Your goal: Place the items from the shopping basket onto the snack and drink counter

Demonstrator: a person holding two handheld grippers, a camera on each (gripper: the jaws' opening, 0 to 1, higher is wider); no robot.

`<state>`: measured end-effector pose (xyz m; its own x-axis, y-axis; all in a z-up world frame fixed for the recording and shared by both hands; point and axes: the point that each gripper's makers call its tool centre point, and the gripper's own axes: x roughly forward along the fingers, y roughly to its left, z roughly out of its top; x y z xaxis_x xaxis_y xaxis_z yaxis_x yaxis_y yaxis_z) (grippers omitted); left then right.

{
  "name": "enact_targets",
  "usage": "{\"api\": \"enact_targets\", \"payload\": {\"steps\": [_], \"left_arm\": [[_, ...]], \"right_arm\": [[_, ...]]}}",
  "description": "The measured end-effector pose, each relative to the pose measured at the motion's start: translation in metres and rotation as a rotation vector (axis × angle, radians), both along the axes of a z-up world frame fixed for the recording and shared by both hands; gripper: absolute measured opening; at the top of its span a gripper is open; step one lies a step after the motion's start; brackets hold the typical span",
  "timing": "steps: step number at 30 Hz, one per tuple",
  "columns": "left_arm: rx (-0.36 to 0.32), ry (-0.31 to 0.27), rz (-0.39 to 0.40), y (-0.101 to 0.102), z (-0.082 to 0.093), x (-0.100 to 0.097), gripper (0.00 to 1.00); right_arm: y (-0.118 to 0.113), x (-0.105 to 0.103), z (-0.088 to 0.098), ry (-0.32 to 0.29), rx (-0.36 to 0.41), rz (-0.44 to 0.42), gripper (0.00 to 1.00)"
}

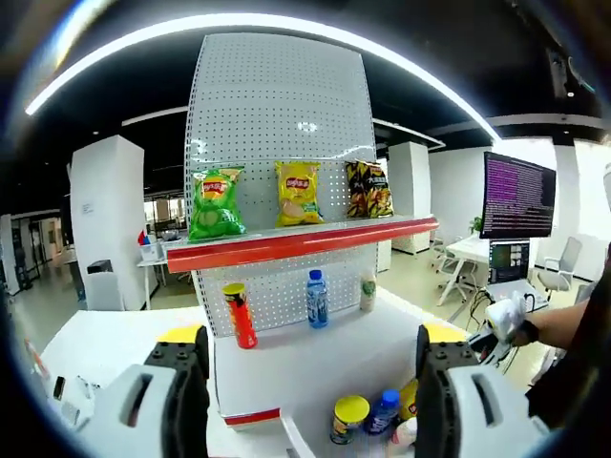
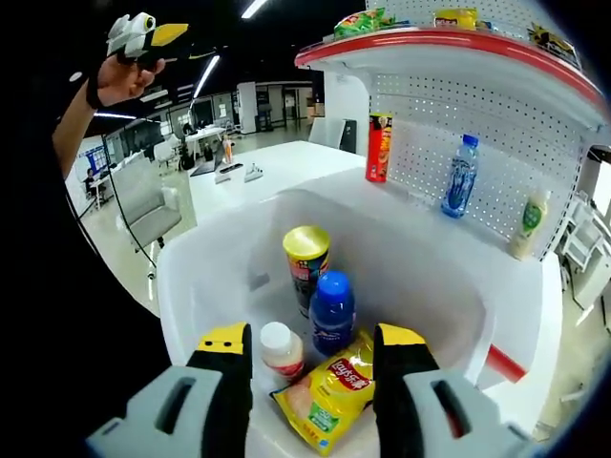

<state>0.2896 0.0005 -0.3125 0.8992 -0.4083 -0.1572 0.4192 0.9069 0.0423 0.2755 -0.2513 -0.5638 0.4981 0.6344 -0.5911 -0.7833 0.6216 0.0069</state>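
Note:
A white shopping basket (image 2: 420, 267) lies under my right gripper (image 2: 313, 340), whose jaws stand open above it, holding nothing. Inside stand a yellow-lidded can (image 2: 306, 262), a blue-capped bottle (image 2: 332, 310), a small white-capped bottle (image 2: 281, 349) and a yellow chips bag (image 2: 329, 391). The basket's corner (image 1: 298, 437) with the can (image 1: 349, 418) and the bottle (image 1: 384, 410) sits below my left gripper (image 1: 311, 355), open and empty, facing the white counter (image 1: 358, 345). A hand holds the left gripper (image 2: 143, 34) high at upper left.
The counter carries a red tube can (image 1: 240, 315), a water bottle (image 1: 317, 299) and a small green-labelled bottle (image 1: 368, 292). The red-edged shelf (image 1: 305, 242) above holds three chip bags. A monitor (image 1: 518, 196) and desks stand to the right, a white table (image 1: 95, 343) to the left.

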Motion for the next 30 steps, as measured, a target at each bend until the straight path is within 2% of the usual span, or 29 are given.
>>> {"api": "enact_targets", "payload": {"steps": [7,15,17,20,30], "left_arm": [[-0.012,0.045,-0.038,-0.015,-0.022,-0.006,0.88],[0.007,0.086,-0.069,-0.02,-0.044,-0.018,0.86],[0.027,0.108,-0.093,-0.026,-0.055,-0.02,0.86],[0.013,0.137,-0.111,-0.032,-0.067,-0.023,0.86],[0.002,0.211,-0.143,-0.037,-0.103,-0.034,0.81]], "right_arm": [[-0.001,0.001,0.002,-0.004,0.006,-0.01,0.49],[-0.006,0.002,0.008,-0.014,0.012,-0.035,0.5],[-0.009,0.003,0.01,-0.018,0.014,-0.045,0.5],[-0.011,0.004,0.013,-0.022,0.018,-0.057,0.5],[-0.013,0.0,0.021,-0.025,0.03,-0.079,0.5]]}}
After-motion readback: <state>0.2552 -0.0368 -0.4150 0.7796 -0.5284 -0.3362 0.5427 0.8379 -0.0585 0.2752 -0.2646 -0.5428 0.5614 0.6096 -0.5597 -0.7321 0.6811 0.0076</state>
